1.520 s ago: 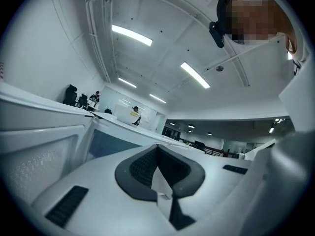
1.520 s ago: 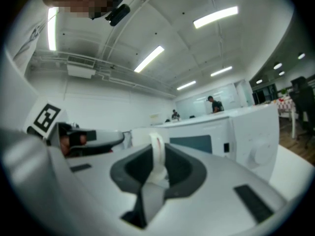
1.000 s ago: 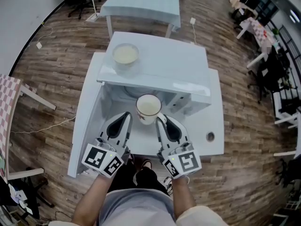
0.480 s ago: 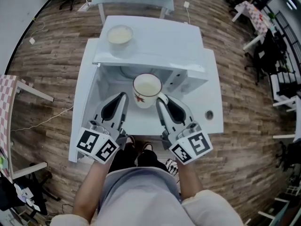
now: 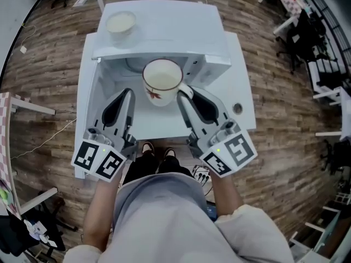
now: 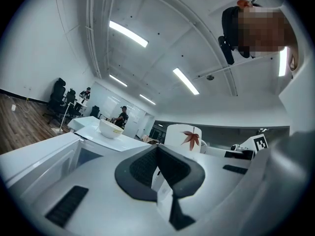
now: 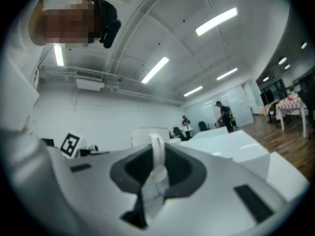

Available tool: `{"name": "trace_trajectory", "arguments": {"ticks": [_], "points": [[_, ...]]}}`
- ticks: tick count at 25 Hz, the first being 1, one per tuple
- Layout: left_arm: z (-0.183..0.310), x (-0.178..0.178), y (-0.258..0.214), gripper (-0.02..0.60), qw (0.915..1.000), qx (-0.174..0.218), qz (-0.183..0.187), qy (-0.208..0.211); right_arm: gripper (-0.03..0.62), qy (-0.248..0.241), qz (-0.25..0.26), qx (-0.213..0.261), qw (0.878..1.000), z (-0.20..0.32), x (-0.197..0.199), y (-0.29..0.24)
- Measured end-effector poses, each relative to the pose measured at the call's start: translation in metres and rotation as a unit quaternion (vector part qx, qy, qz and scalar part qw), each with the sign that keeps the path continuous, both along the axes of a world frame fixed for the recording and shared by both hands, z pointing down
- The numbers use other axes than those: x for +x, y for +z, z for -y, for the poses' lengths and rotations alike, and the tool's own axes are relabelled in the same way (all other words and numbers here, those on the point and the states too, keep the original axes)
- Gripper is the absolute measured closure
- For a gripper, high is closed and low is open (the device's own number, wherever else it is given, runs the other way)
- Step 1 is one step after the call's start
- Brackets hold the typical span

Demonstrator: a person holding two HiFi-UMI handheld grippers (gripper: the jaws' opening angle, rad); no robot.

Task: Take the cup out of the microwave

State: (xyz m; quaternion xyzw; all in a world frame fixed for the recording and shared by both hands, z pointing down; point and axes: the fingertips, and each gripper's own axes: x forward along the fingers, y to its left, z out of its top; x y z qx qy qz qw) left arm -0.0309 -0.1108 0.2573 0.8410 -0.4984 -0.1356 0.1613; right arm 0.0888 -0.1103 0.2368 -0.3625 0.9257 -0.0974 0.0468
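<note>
A white cup (image 5: pixel 163 81) with a red leaf print hangs in front of the open white microwave (image 5: pixel 164 34), above its lowered front. My right gripper (image 5: pixel 184 98) is shut on the cup's handle (image 7: pixel 156 154), which stands upright between the pads. In the right gripper view the cup's body (image 7: pixel 145 134) shows just behind the jaws. My left gripper (image 5: pixel 125 96) is left of the cup, apart from it, jaws together with nothing held. From the left gripper view the cup (image 6: pixel 183 137) appears ahead to the right.
A white bowl (image 5: pixel 120 22) sits on top of the microwave at the back left, also in the left gripper view as the bowl (image 6: pixel 111 129). The white table (image 5: pixel 244 100) has a round hole (image 5: pixel 237 109) at the right. Desks and chairs stand on the wooden floor around.
Both grippers have risen. The cup, held by its handle in the right gripper, came up and out from the microwave's mouth toward me. The left gripper stayed beside it.
</note>
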Motion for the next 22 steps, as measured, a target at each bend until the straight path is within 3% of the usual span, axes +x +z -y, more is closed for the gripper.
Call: {"name": "trace_trajectory", "arguments": {"ticks": [22], "points": [[-0.018,0.003,-0.008,0.568,0.9993,0.007,-0.022,0.03,0.522,0.025,-0.016,0.021,0.999,-0.031,0.002,-0.027]]}}
